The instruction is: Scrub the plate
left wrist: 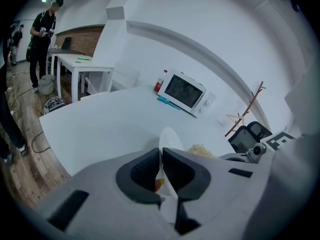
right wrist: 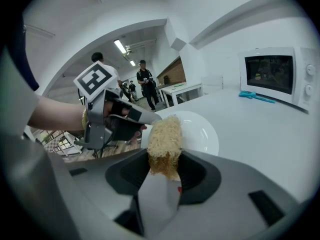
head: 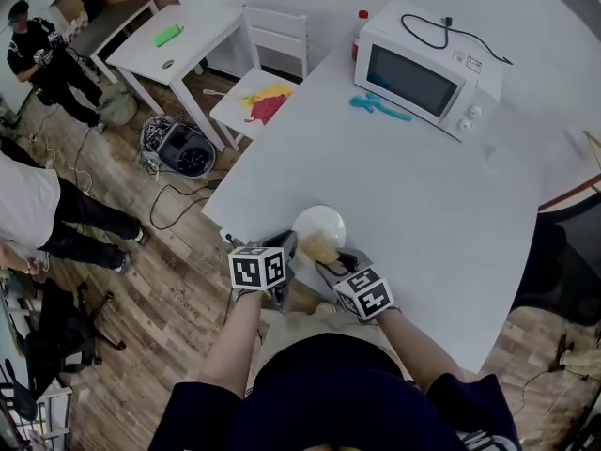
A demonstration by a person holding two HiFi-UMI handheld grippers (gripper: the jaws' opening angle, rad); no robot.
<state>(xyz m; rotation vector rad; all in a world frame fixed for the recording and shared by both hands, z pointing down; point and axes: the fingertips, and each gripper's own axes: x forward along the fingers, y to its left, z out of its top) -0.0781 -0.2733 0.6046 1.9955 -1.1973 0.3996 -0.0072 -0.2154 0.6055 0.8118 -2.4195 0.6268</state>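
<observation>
A white plate point(head: 320, 225) lies near the front left edge of the white table point(head: 432, 205). My left gripper point(head: 285, 248) is shut on the plate's near left rim; in the left gripper view the plate point(left wrist: 169, 140) shows edge-on between the jaws point(left wrist: 161, 171). My right gripper point(head: 328, 264) is shut on a tan fibrous scrubber point(head: 318, 250), which rests on the plate's near edge. In the right gripper view the scrubber point(right wrist: 165, 143) stands up between the jaws over the plate point(right wrist: 200, 134), with the left gripper point(right wrist: 150, 119) at the plate's left rim.
A white microwave point(head: 424, 68) stands at the table's far side, with a teal tool point(head: 378, 107) in front of it and a red-capped bottle point(head: 360, 28) beside it. A white chair point(head: 259, 92) and a second table point(head: 178, 45) lie to the left. People stand at the far left.
</observation>
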